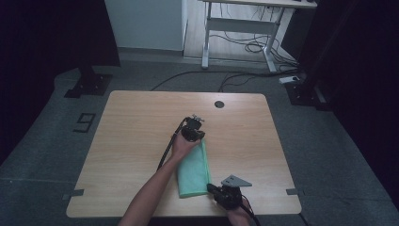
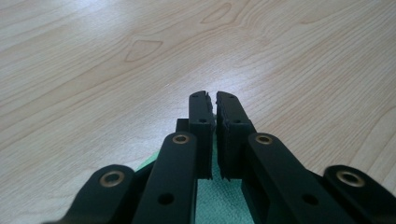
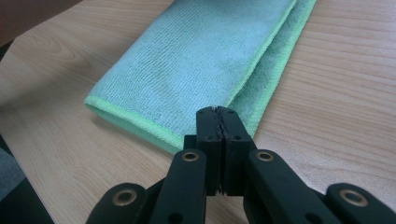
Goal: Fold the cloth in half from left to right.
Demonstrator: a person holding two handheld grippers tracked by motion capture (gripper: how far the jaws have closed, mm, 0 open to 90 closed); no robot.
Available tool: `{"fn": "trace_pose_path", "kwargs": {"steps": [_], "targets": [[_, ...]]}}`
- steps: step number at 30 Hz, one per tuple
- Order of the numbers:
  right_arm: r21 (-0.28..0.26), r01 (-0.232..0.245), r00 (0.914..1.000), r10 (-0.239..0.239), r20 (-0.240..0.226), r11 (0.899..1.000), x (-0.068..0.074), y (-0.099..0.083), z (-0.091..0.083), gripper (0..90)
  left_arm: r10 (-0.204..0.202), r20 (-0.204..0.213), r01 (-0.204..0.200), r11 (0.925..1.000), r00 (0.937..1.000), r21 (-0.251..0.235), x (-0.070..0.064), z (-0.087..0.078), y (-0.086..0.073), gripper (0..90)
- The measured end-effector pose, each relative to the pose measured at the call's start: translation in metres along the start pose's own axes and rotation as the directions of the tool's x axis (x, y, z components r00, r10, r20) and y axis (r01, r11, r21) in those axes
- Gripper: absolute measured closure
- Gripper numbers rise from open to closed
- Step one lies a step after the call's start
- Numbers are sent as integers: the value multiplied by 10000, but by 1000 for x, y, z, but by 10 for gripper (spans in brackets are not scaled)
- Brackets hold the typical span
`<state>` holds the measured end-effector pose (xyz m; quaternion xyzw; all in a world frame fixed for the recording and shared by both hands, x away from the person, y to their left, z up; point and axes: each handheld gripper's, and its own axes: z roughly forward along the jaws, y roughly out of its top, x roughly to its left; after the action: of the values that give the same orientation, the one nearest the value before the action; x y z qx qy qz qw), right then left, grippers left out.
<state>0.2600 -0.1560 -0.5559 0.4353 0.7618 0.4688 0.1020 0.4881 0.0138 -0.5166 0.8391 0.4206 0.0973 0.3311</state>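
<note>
A green cloth lies folded lengthwise on the wooden table, near its front edge. My left gripper is at the cloth's far end. In the left gripper view its jaws stand a thin slit apart, and a strip of the cloth shows in the slit and under them. My right gripper sits at the cloth's near right corner. In the right gripper view its jaws are pressed together just over the cloth's hemmed corner, with nothing visible between them.
A dark round cable hole sits near the table's far edge. Beyond the table stand a white desk frame, loose floor cables and black stand bases. A "9" is marked on the floor at left.
</note>
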Motion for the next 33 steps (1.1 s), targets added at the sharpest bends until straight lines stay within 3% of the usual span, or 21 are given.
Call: {"fn": "trace_pose_path", "kwargs": {"steps": [4, 15, 19, 24, 33], "targets": [[79, 11, 9997, -13, 232, 10000, -1, 0, 1, 835, 29, 18, -29, 10000, 10000, 52, -3, 3, 0, 842], [198, -106, 9999, 105, 61, 9997, -3, -1, 2, 848, 36, -14, -36, 10000, 10000, 60, -1, 1, 0, 834], [266, 59, 9999, -62, 102, 9996, -2, 0, 3, 886, 48, 13, -48, 10000, 10000, 39, -2, 1, 0, 838], [-113, 139, 9997, -136, 212, 9998, 1, 2, -5, 888, 27, -31, -28, 9999, 10000, -108, -2, -2, 1, 839], [39, -136, 9990, 134, 429, 9999, -7, 0, -5, 870, 94, -83, -94, 10000, 9999, -6, -7, 4, 1, 826]]}}
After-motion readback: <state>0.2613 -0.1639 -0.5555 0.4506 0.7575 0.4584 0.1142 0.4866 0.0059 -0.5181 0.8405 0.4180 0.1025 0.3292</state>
